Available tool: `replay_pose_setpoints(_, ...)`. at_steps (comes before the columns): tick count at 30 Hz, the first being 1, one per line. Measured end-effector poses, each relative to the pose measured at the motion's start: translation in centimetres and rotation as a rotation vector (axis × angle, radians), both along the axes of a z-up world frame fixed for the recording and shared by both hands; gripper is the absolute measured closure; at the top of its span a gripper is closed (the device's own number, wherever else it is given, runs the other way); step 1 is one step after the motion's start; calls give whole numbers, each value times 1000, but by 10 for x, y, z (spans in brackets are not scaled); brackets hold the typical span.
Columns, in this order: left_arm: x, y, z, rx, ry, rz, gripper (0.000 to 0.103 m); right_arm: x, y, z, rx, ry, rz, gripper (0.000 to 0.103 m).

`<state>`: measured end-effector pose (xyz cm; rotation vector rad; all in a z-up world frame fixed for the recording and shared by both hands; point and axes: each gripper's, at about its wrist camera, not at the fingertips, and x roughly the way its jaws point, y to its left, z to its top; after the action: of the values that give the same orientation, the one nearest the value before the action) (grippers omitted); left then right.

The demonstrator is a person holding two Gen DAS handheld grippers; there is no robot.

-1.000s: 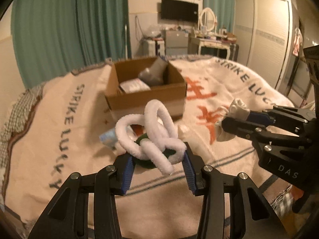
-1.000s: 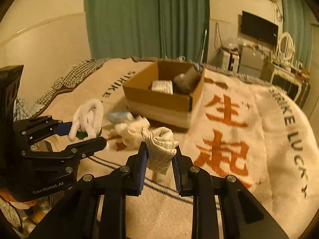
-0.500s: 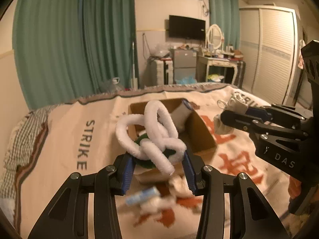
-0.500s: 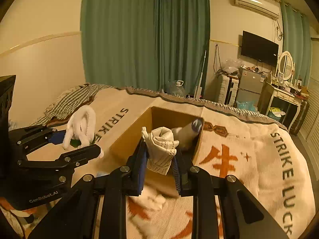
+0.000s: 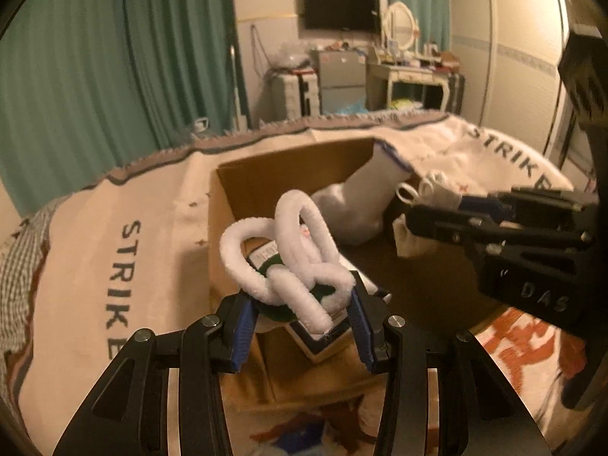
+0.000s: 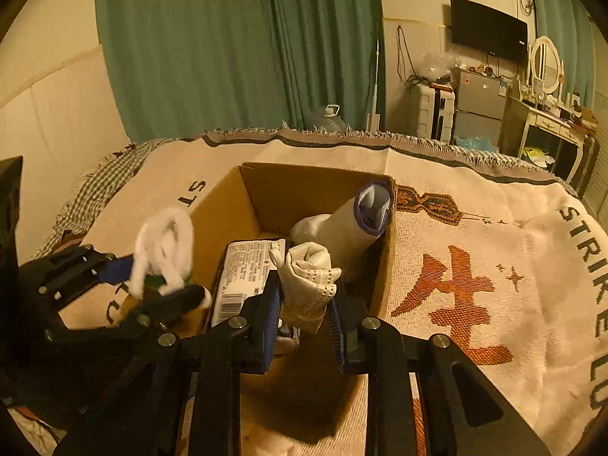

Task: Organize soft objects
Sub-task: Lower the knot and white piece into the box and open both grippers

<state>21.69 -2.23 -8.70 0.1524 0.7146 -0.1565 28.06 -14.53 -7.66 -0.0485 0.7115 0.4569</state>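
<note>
The fuzzy white loop toy (image 5: pixel 288 250) sat clamped in my left tool (image 5: pixel 300 315), hanging over the near left corner of the cardboard box (image 6: pixel 224 205). My right tool (image 6: pixel 304 315) was pinched shut on the rolled white sock (image 6: pixel 307 281), which hung over the middle of the box (just above what lay inside). In the box, a grey-white sock (image 6: pixel 342 228) leaned tilted against the right wall, cuff up, and a flat white packet (image 6: pixel 243 273) with a barcode lay by the left wall. The box stood on the cream blanket (image 6: pixel 494 250) spread over the bed, with green curtains (image 6: pixel 235 45) behind.
</note>
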Motion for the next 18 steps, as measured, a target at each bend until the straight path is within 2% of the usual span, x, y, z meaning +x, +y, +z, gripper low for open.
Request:
replay_pose_setpoints(3, 2, -5, -4, 49, -16, -2, 56, 4, -3, -2, 24, -14, -2, 77)
replay_pose_setpoints(4, 2, -6, -5, 66, -13, 6, 47, 4, -4, -1, 25, -22, -9, 73)
replay_pose_setpoints(5, 3, -6, -5, 72, -8, 20, 39, 4, -6, 1, 25, -30, -14, 64)
replay_pose_setpoints(6, 3, -3, -3, 69, -8, 36, 26, 5, -6, 3, 24, -33, -19, 58)
replay_pose_setpoints(7, 4, 0, -2, 61, -11, 49, 25, 5, -6, 6, 25, -39, -27, 45)
replay_pose_setpoints(8, 2, 3, 2, 46, -17, 57, 25, 2, -8, 10, 29, -48, -34, 42)
replay_pose_setpoints(12, -12, 7, 26, 41, -50, 69, 25, -11, -16, 30, 31, -79, -54, 38)
replay_pose_setpoints(18, -55, 13, 82, 53, -162, 102, 25, -53, -32, 82, 23, -161, -79, 33)
